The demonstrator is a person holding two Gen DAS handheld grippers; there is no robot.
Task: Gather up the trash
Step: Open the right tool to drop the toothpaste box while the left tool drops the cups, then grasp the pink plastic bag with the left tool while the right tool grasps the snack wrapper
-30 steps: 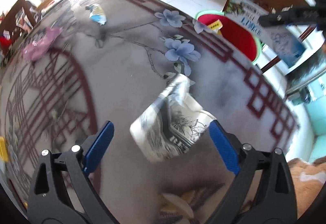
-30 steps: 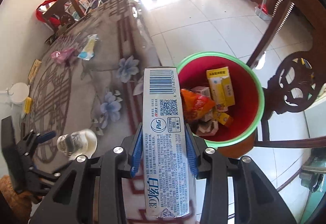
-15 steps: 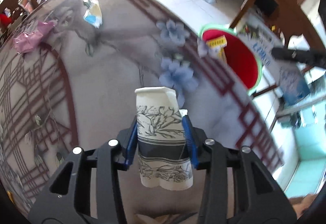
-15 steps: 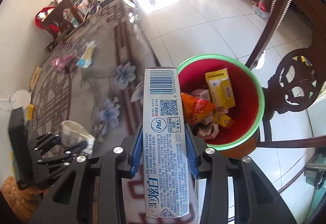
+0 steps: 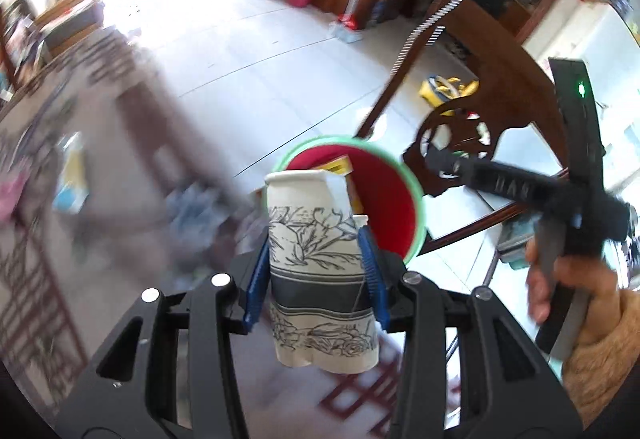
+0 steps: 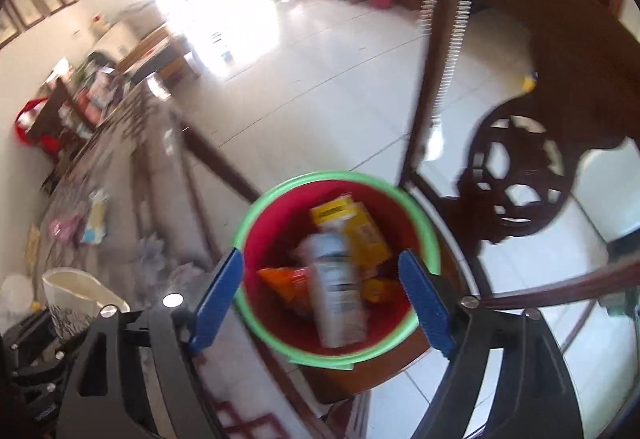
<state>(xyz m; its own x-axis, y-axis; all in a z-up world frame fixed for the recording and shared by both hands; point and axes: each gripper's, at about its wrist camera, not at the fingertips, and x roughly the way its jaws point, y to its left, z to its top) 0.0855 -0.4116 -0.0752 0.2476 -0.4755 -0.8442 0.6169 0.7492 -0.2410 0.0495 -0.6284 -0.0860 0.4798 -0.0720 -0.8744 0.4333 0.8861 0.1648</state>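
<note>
My left gripper (image 5: 316,279) is shut on a crumpled white paper cup (image 5: 316,263) with black flower print, held above the table edge, short of the red bin with a green rim (image 5: 384,199). My right gripper (image 6: 320,299) is open and empty above the bin (image 6: 340,353). The long toothpaste box (image 6: 338,291) lies inside the bin among yellow and orange packets. The cup also shows at the lower left of the right wrist view (image 6: 76,299). The right gripper's body (image 5: 560,199) shows at the right of the left wrist view.
The patterned table (image 5: 60,239) holds a blue and yellow wrapper (image 5: 72,179) and a pink wrapper (image 5: 10,191) at the left. A carved dark wooden chair (image 6: 516,167) stands right behind the bin. Tiled floor (image 5: 260,59) lies beyond.
The left gripper closed on the paper cup, lifted it and swung it toward the bin. The right gripper opened and the toothpaste box dropped into the bin.
</note>
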